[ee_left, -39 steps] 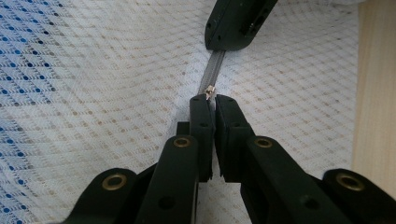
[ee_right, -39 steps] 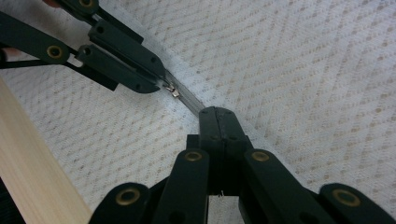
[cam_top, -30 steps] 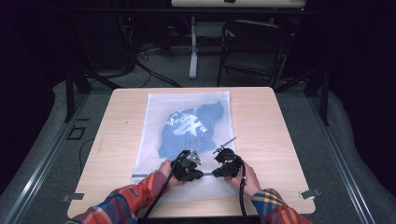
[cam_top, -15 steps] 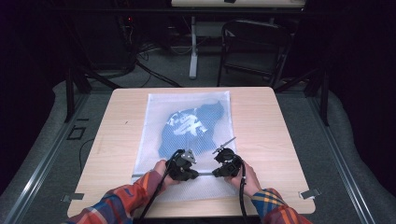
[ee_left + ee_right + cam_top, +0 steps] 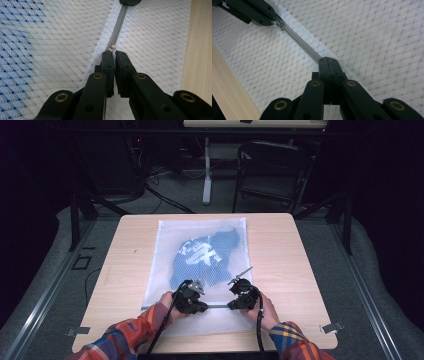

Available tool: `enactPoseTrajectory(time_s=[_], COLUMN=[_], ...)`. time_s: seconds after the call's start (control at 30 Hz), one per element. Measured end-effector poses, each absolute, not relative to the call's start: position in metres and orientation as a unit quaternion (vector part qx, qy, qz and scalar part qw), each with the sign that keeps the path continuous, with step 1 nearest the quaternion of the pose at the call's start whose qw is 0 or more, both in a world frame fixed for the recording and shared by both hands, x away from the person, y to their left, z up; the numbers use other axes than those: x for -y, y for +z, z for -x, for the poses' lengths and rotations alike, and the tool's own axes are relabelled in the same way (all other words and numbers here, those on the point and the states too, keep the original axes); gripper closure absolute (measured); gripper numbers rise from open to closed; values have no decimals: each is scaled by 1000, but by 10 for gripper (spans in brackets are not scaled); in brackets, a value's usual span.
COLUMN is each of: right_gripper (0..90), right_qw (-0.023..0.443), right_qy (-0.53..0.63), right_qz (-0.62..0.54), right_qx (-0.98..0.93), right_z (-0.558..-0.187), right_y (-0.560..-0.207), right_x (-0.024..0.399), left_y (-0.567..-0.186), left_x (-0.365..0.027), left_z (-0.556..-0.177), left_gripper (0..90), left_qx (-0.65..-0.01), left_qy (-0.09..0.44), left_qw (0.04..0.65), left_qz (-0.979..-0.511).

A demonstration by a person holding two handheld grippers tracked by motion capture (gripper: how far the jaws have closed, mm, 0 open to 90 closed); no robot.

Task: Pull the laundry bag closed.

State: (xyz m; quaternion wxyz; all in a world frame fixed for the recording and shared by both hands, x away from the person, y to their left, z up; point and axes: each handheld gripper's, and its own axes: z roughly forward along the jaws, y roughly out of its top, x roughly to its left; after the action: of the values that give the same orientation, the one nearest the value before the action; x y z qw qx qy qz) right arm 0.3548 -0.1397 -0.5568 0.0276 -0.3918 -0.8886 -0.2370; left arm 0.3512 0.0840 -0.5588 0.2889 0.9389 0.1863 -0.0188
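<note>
A white mesh bag (image 5: 165, 245) lies flat on the wooden table (image 5: 285, 255) with a blue, white-printed garment (image 5: 200, 262) inside. Its grey zipper (image 5: 218, 306) runs along the near end. My left gripper (image 5: 205, 307) is shut on the small metal zipper pull (image 5: 113, 48), jaws pinched together at the tip. My right gripper (image 5: 231, 306) is shut on the zipper seam (image 5: 307, 51) a short way along, pressing the mesh (image 5: 374, 37) down. In the right gripper view, the left gripper's fingers (image 5: 259, 15) sit at the top left, by the pull (image 5: 280, 25).
Bare table wood (image 5: 200, 50) runs beside the bag's near edge. The person's plaid sleeves (image 5: 125, 340) come in from the bottom. A chair (image 5: 272, 170) and desk legs stand on the floor beyond the far edge.
My left gripper has slid a little to the left along the zipper, widening the gap to my right gripper. The right gripper has stayed put.
</note>
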Motion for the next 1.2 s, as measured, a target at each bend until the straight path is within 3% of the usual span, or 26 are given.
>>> enactPoseTrajectory(time_s=[0.63,1.2], right_gripper=[900,900], right_qw=[24,35], right_qy=[-231,-241], right_qz=[393,369], right_qx=[890,897], right_z=[-355,-355], right_y=[-556,-558], right_x=[139,113], left_y=[-561,-564], left_x=[-89,-84], left_z=[-350,-350], left_gripper=[863,863], left_qx=[-200,-211], left_qy=[-33,-34], left_qw=[293,301], left_qz=[-934,-929])
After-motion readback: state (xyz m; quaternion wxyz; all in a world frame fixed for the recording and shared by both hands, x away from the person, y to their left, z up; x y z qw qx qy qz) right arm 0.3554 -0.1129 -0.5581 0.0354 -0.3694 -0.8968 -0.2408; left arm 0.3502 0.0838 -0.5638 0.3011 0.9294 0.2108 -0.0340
